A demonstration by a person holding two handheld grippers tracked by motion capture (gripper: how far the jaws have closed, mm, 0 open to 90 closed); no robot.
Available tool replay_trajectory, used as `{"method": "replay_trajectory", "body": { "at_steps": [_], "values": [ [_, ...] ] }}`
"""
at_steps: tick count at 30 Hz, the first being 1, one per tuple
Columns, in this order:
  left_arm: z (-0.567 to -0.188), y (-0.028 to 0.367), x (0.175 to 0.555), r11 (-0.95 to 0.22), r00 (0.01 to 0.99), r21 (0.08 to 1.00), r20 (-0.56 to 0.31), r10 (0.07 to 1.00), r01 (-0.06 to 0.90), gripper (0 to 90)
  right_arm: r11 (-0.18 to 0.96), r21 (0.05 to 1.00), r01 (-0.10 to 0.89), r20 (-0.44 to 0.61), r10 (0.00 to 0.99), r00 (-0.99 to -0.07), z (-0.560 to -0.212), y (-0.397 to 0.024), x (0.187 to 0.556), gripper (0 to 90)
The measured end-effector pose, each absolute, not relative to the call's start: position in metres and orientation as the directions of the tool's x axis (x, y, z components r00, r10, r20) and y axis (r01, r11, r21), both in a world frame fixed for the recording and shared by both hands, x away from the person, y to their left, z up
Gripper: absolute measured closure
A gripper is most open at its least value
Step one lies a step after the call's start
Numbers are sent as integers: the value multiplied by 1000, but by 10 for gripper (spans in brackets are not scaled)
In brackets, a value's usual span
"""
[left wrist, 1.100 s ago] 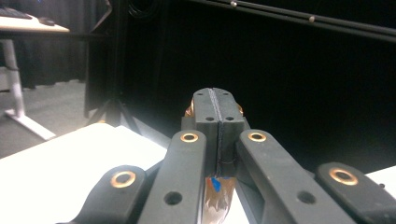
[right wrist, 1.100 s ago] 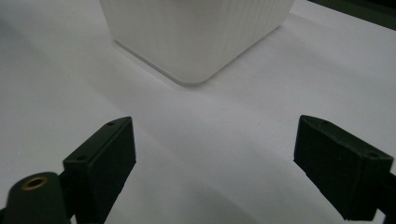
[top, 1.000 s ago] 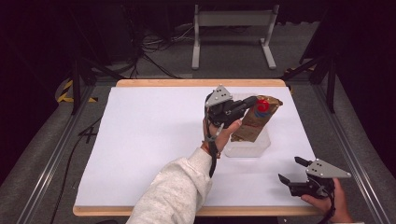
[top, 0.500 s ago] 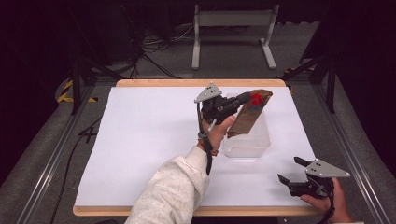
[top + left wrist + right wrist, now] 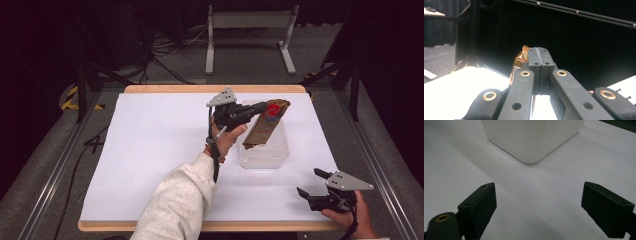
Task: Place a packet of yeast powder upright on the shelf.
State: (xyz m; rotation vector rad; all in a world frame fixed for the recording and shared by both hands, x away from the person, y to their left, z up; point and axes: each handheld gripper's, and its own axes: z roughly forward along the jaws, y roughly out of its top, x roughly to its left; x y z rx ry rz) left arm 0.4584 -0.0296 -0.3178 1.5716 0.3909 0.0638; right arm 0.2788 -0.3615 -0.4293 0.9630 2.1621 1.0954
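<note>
left gripper (image 5: 264,106) was clamped on the top edge of a brown foil packet (image 5: 262,129), jaws pinched together on it. packet hung tilted over the clear plastic bin (image 5: 278,159), lower end in or at its rim, can't tell which. right gripper (image 5: 314,183) idle near the table (image 5: 150,150) corner, jaws apart, holding nothing. transfer looked midway, packet not released.

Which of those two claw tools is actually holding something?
The left gripper, up over the clear tub: its jaws are clamped on a brown packet. The right gripper, near the table's front edge, is open and holds nothing.
</note>
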Motion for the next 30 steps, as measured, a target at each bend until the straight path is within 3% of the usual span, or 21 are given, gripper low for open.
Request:
{"method": "replay_trajectory", "body": {
  "at_steps": [7, 17, 30],
  "values": [
    [-318, -51, 471, -2, 965, 980, -196, 173, 200, 900, 423, 834, 354, -134, 778, -613, -429, -361, 279, 135],
    [-318, -87, 458, -60, 982, 984, -160, 101, 166, 900, 422, 837, 348, -136, 777, -615, -428, -361, 279, 136],
    [-352, -48, 462, -84, 967, 976, -182, 176, 199, 900, 429, 831, 355, -134, 772, -621, -429, -359, 279, 136]
  ]
}}
